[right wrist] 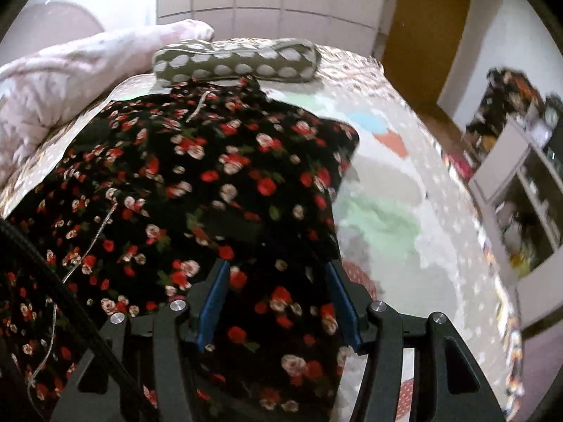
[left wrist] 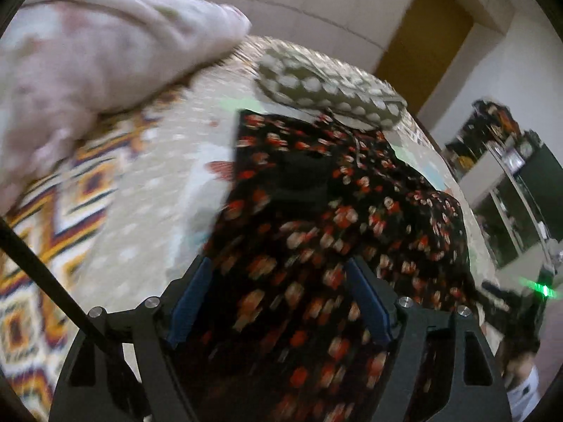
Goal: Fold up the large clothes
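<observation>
A black garment with red and pink flowers (left wrist: 316, 190) lies spread on the bed, partly folded over itself. In the left wrist view my left gripper (left wrist: 278, 263) hangs over its lower part, blue pads wide apart and only fabric showing behind the gap. The same garment (right wrist: 211, 161) fills the left and middle of the right wrist view, with a thin light cord trailing across it. My right gripper (right wrist: 277, 265) hovers near the garment's right edge, pads apart and pressing on nothing.
An olive polka-dot cushion (left wrist: 327, 88) (right wrist: 235, 59) lies at the garment's far end. A pink fluffy blanket (left wrist: 88, 52) (right wrist: 70, 70) is heaped at the far left. The patterned bedcover (left wrist: 158, 183) (right wrist: 404, 193) shows around the garment. Shelving (right wrist: 520, 183) stands to the right.
</observation>
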Action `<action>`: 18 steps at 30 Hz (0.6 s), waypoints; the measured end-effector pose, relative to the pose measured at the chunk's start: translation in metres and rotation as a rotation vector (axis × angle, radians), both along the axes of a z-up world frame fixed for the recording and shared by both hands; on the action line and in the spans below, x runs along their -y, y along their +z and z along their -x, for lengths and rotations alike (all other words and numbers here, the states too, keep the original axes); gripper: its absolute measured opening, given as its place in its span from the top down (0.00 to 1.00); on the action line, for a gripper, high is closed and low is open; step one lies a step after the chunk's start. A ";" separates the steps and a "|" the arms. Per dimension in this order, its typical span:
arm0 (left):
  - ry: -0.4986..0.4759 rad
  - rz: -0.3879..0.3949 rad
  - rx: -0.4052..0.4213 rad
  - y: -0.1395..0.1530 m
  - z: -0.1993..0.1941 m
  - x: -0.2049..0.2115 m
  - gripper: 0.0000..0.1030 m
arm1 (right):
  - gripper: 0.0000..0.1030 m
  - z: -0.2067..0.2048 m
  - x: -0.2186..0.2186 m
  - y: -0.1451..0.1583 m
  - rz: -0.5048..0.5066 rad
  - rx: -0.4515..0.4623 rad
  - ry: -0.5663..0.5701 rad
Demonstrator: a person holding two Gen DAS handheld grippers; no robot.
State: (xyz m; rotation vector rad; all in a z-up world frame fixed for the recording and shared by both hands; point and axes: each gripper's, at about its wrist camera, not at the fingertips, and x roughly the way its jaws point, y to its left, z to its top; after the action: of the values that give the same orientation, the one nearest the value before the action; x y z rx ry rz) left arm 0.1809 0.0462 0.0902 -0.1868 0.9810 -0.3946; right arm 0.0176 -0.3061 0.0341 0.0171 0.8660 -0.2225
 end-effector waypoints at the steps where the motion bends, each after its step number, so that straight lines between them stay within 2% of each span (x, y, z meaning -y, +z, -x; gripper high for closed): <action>1: -0.011 -0.013 -0.017 -0.007 -0.019 0.013 0.25 | 0.41 0.000 0.002 -0.002 -0.014 0.002 -0.003; 5: -0.005 -0.083 -0.031 -0.035 -0.074 0.049 0.25 | 0.41 0.003 0.003 -0.007 -0.041 0.025 0.001; 8: -0.005 -0.044 -0.105 -0.059 -0.107 0.066 0.27 | 0.41 0.003 0.001 -0.010 -0.050 0.029 0.012; 10: -0.019 -0.019 -0.144 -0.068 -0.117 0.074 0.42 | 0.41 0.002 0.002 -0.012 -0.059 0.030 0.014; 12: -0.042 -0.029 -0.158 -0.072 -0.122 0.083 0.83 | 0.41 0.000 0.004 -0.014 -0.074 0.033 0.010; 14: -0.062 -0.028 -0.151 -0.065 -0.122 0.087 0.86 | 0.41 -0.003 0.007 -0.014 -0.089 0.039 0.006; 15: -0.055 -0.044 -0.108 -0.056 -0.121 0.085 0.86 | 0.41 -0.006 0.008 -0.012 -0.094 0.044 0.005; 18: 0.008 -0.015 -0.074 -0.042 -0.125 0.064 0.86 | 0.41 -0.013 0.010 0.000 -0.103 0.072 0.012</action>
State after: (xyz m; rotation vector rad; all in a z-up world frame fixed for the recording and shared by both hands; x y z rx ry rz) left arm 0.3057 -0.0174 0.0480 -0.1924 1.0550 -0.3752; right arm 0.0311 -0.3159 0.0343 0.1151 0.8045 -0.1649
